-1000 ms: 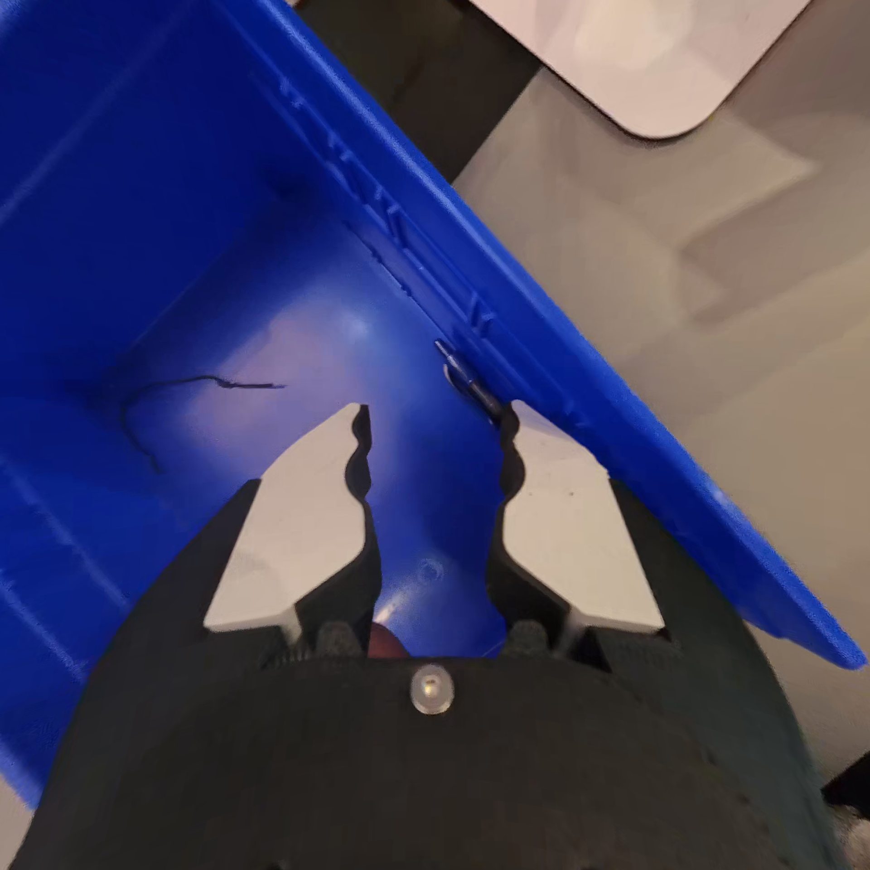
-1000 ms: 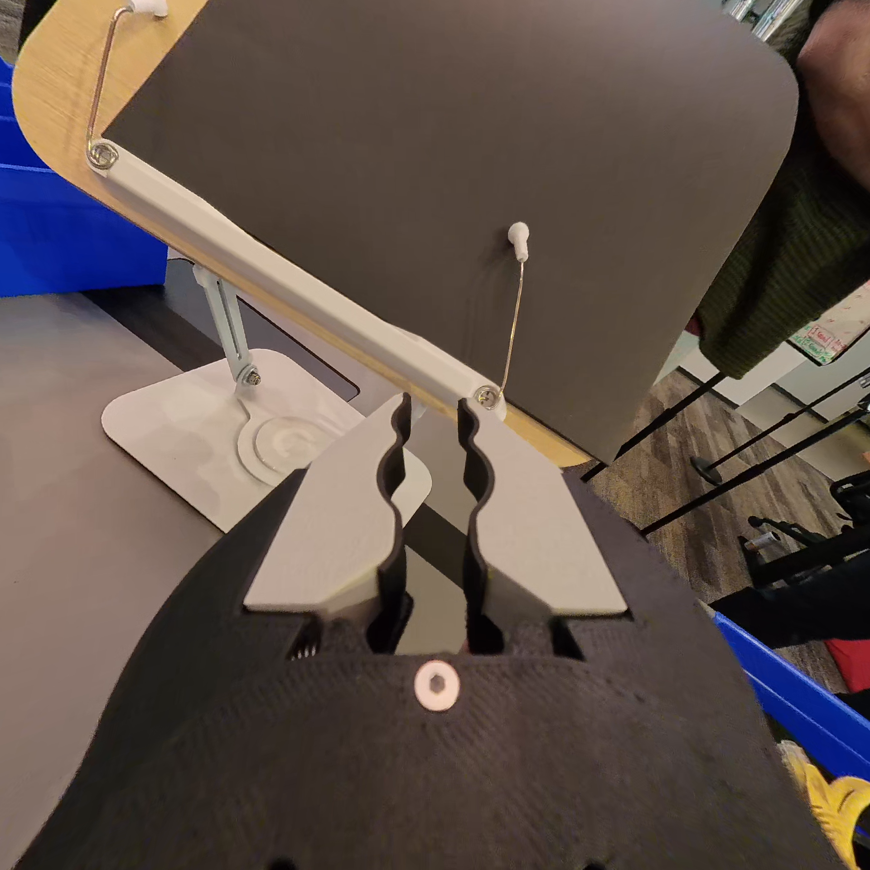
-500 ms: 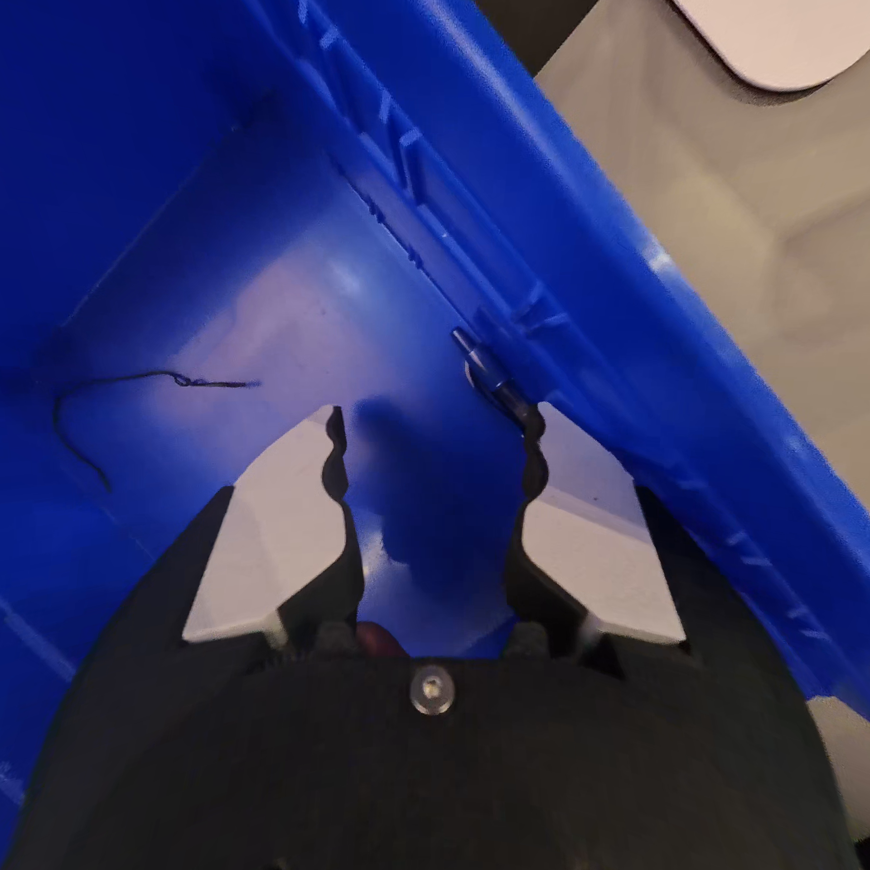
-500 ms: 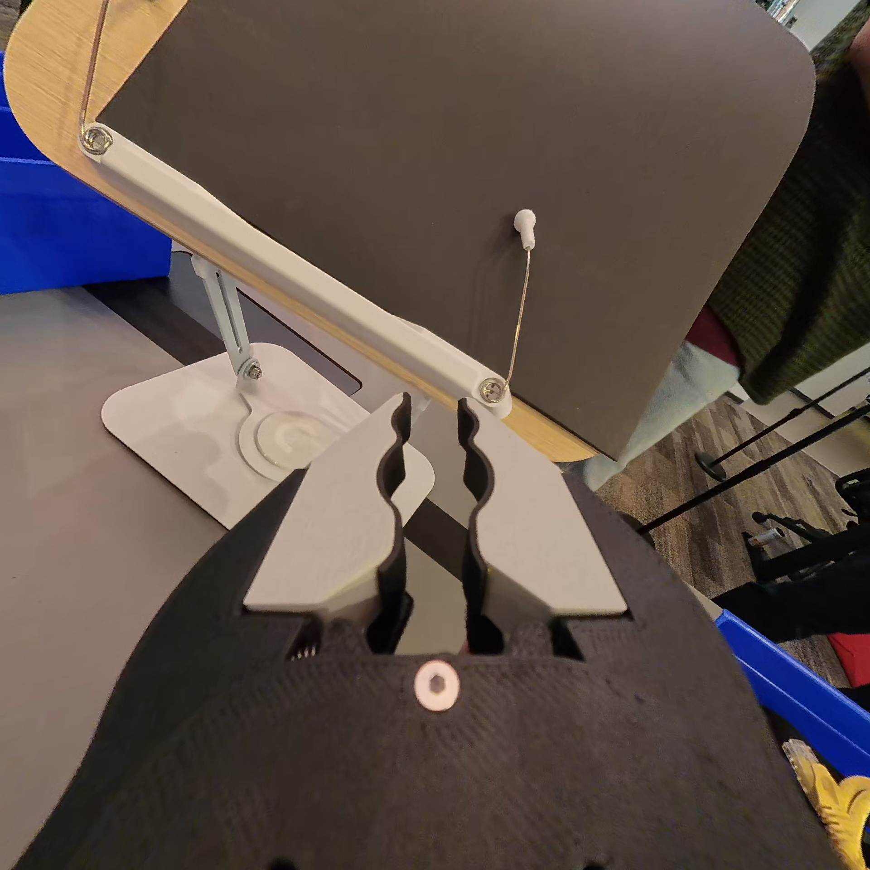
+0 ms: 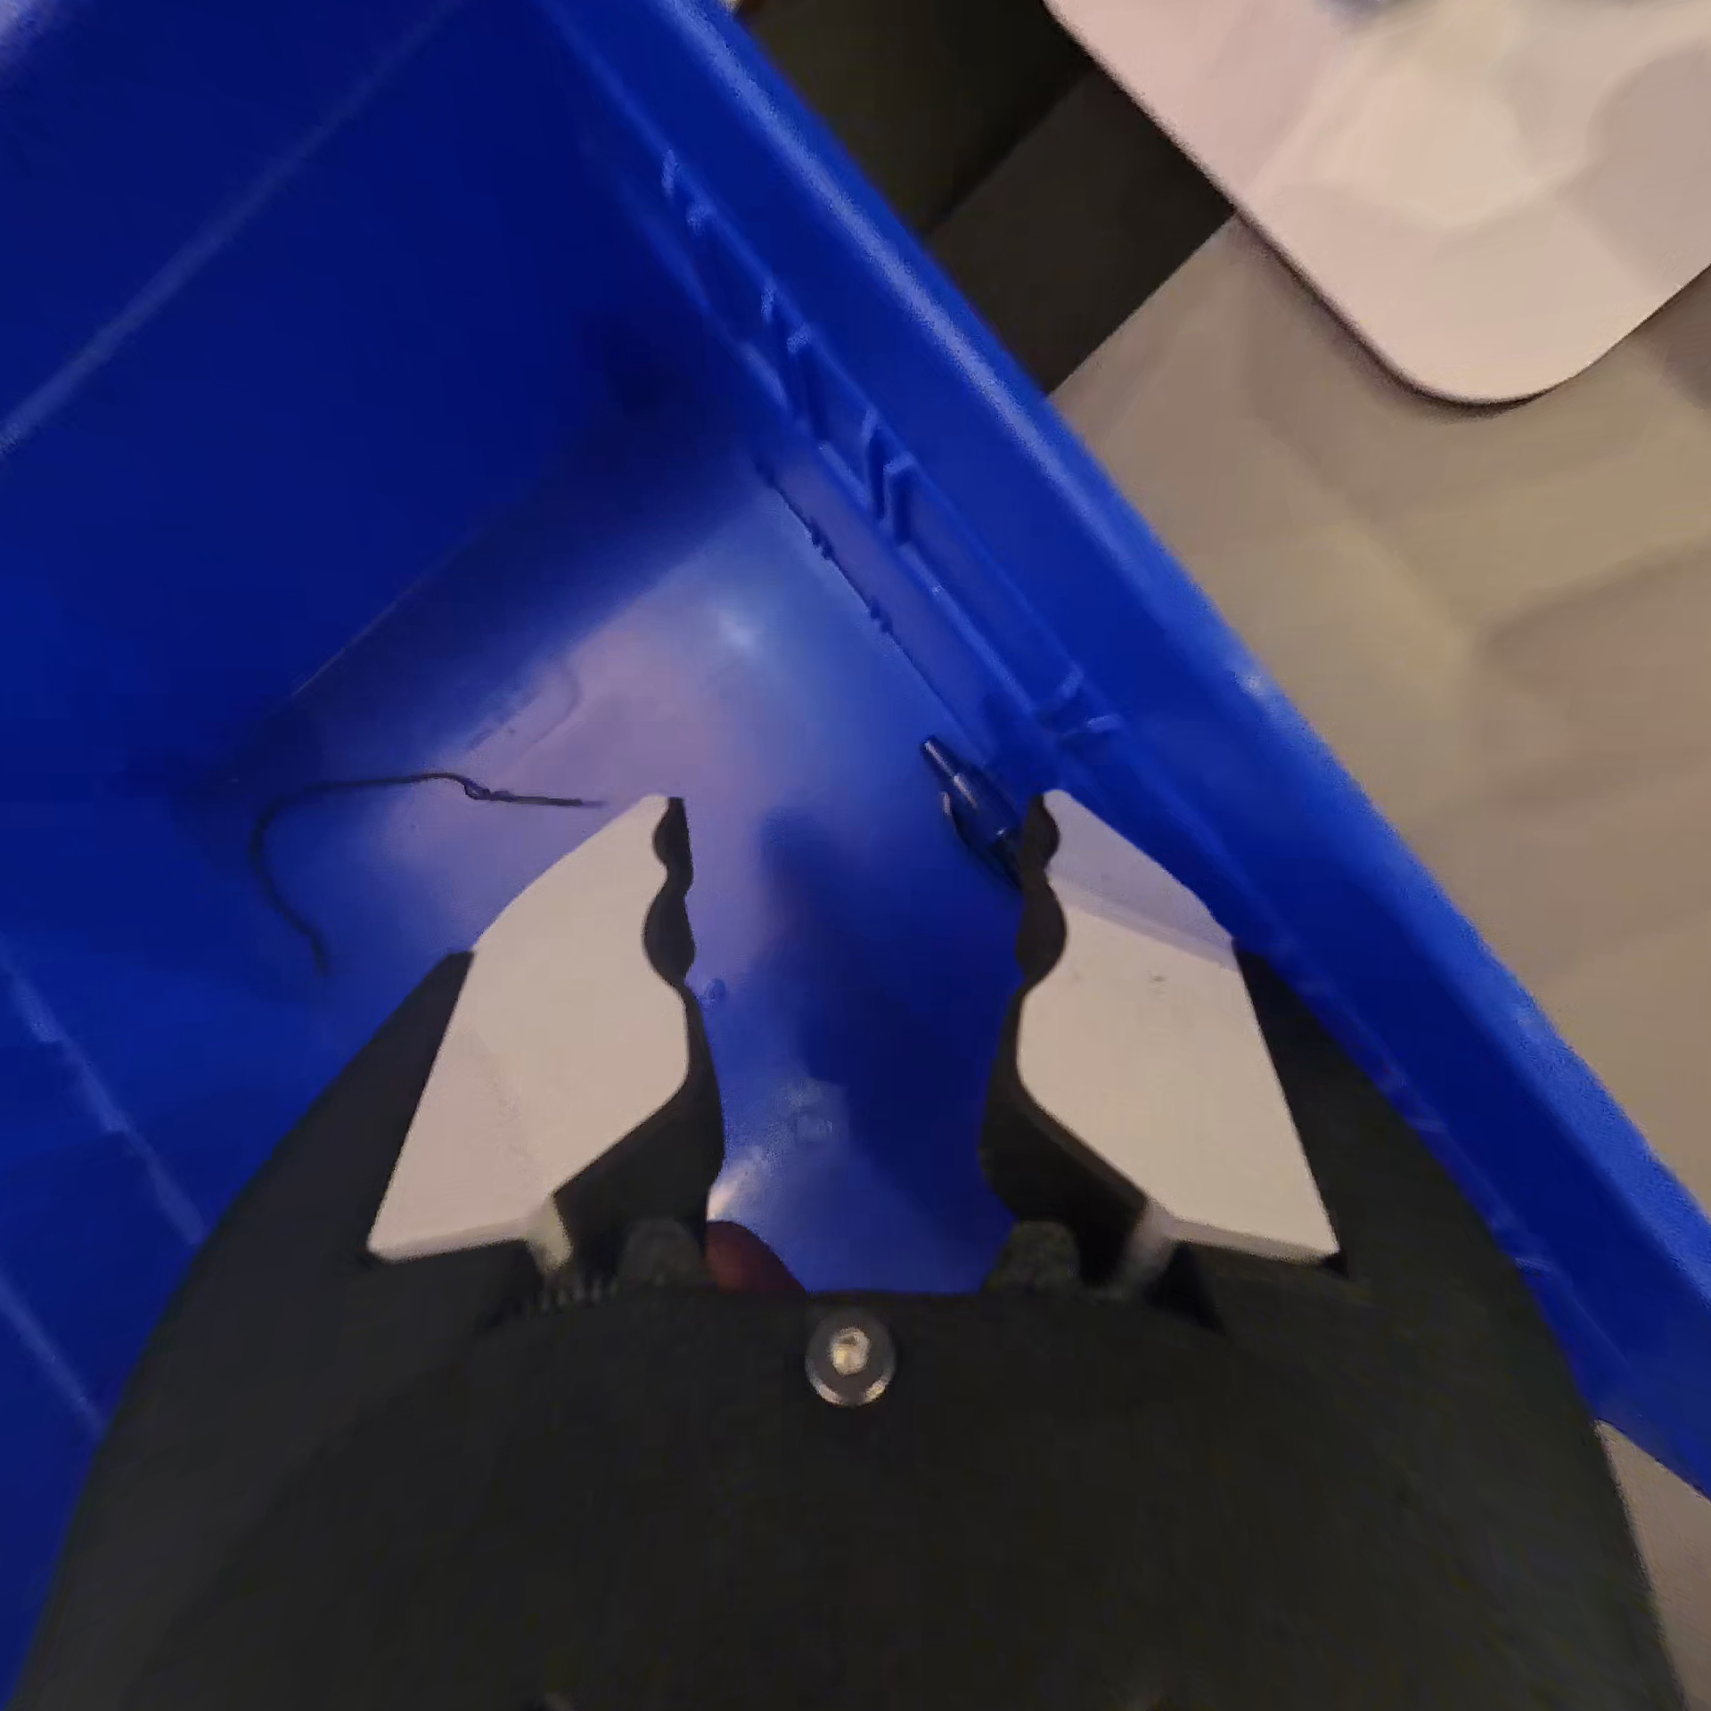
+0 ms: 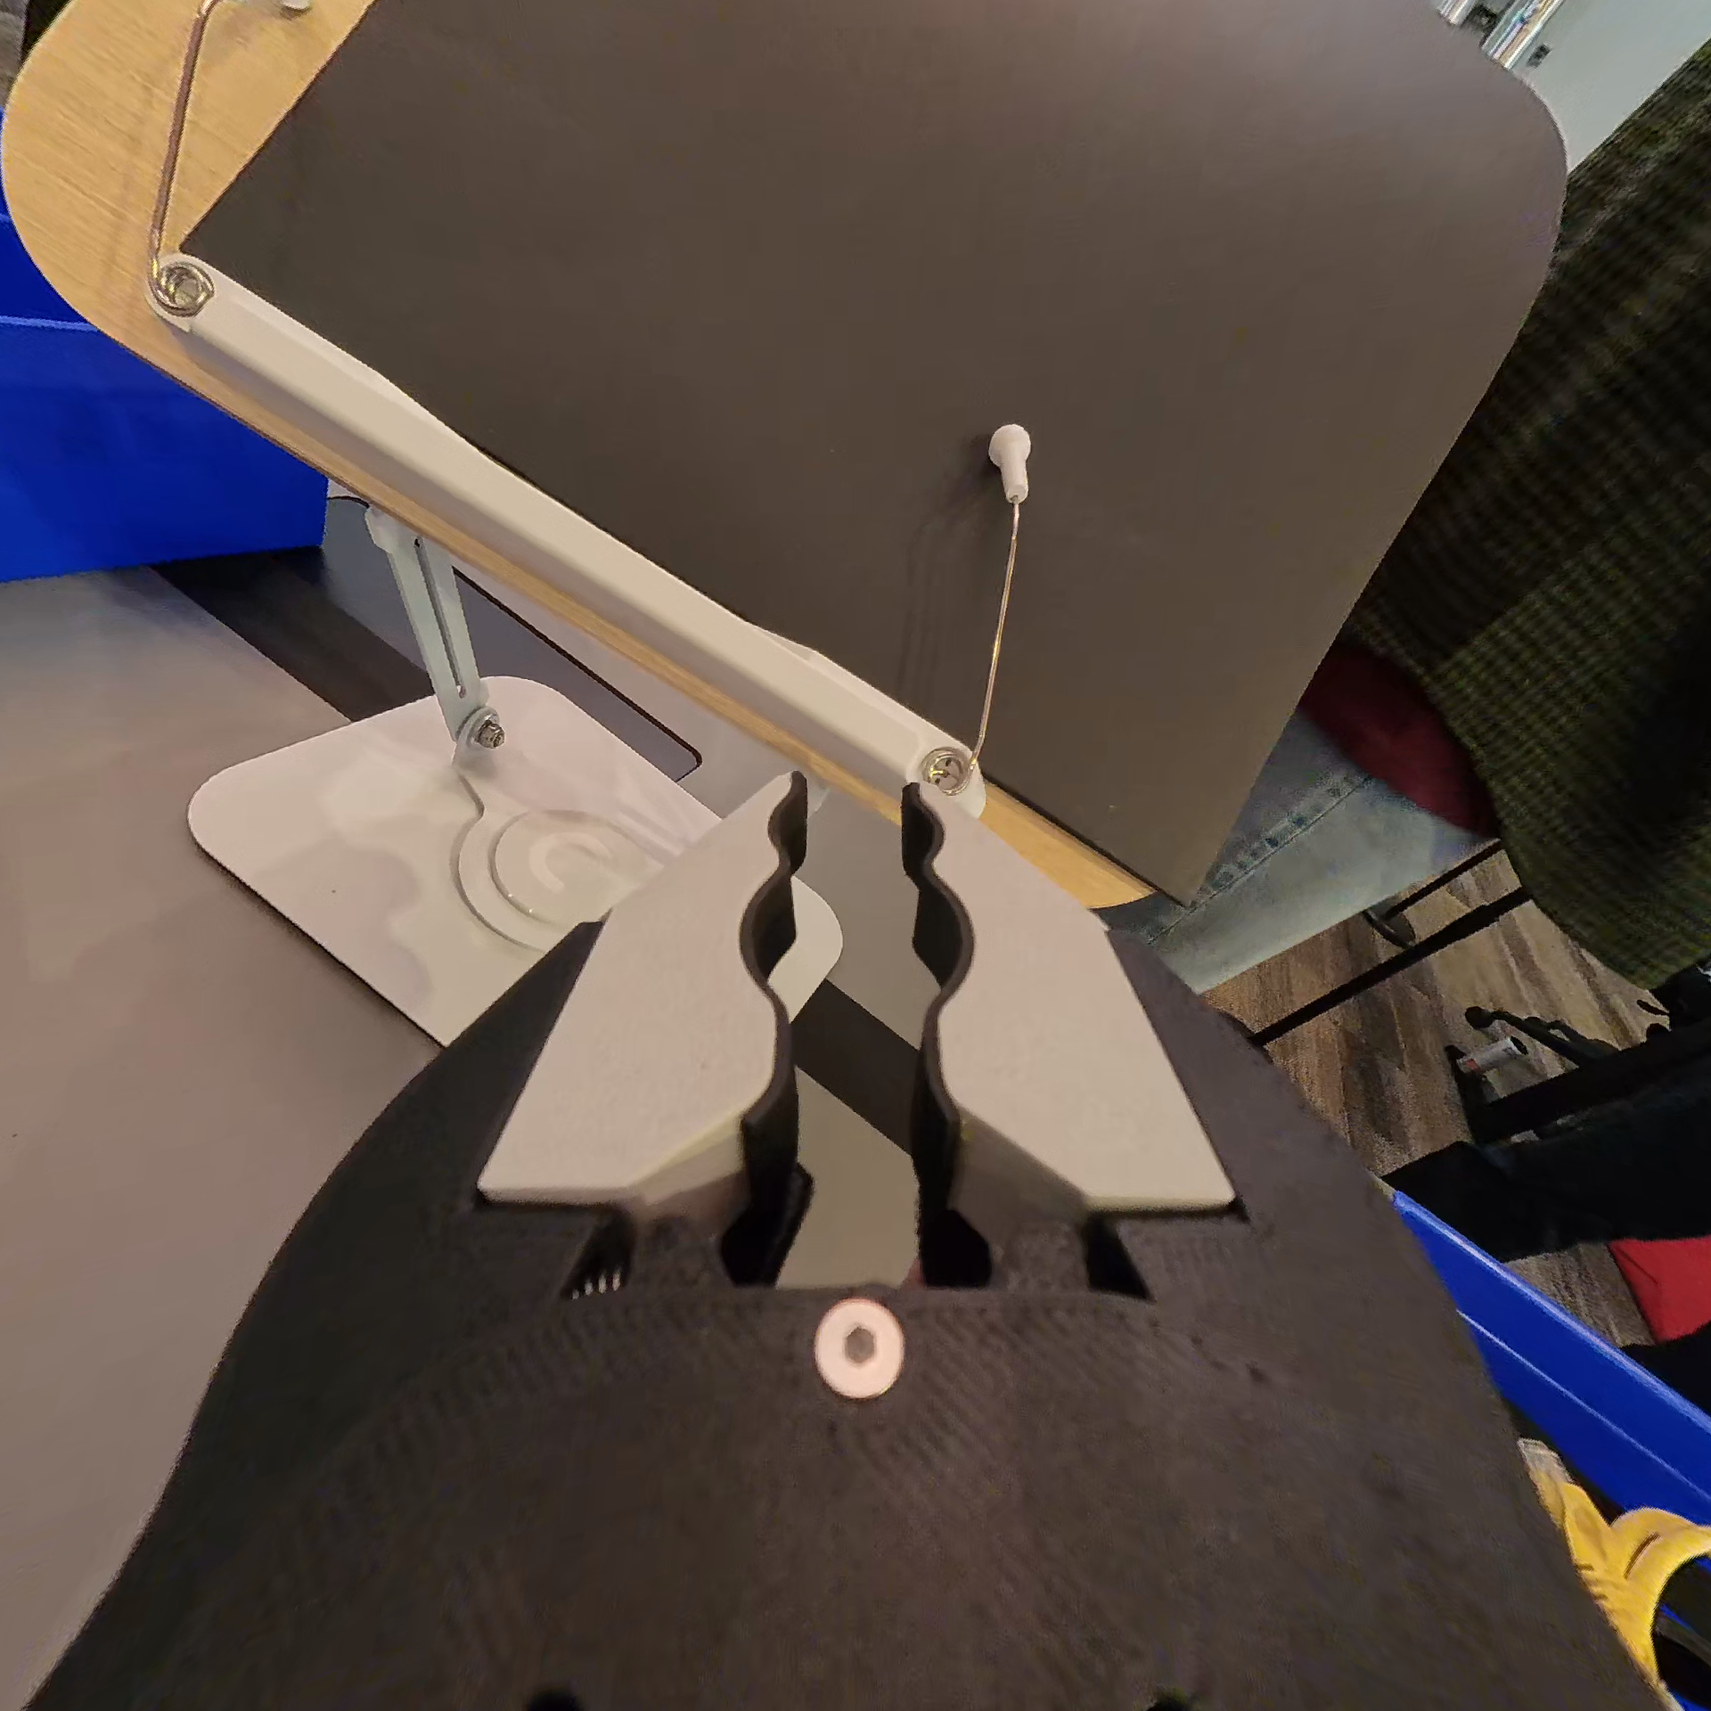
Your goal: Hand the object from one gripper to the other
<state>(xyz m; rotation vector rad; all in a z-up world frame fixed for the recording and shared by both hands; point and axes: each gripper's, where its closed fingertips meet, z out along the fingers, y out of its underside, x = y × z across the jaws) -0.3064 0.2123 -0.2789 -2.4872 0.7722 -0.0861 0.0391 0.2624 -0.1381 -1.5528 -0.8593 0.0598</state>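
Observation:
In the left wrist view my left gripper (image 5: 854, 805) is open and empty, reaching down into a blue bin (image 5: 370, 370). A small slim dark object (image 5: 967, 796) lies on the bin floor against the inner wall, right at my right fingertip (image 5: 1037, 833), which partly hides it. A thin black thread (image 5: 370, 796) lies on the bin floor to the left. In the right wrist view my right gripper (image 6: 854, 787) is empty, its jaws a narrow gap apart, held above the grey table (image 6: 139, 833) and facing a tilted stand.
A white stand with a dark board (image 6: 833, 324) on a flat white base (image 6: 370, 833) rises close ahead of the right gripper. A blue bin (image 6: 139, 444) sits behind it at left. Another blue bin (image 6: 1528, 1296) with a yellow item (image 6: 1648, 1555) is at lower right. Across from one pair of fingers to the other is roughly 40 cm.
My left gripper's jaws have opened wider and it has shifted a little inside the bin. The right gripper has edged slightly forward; its jaws have kept the same gap.

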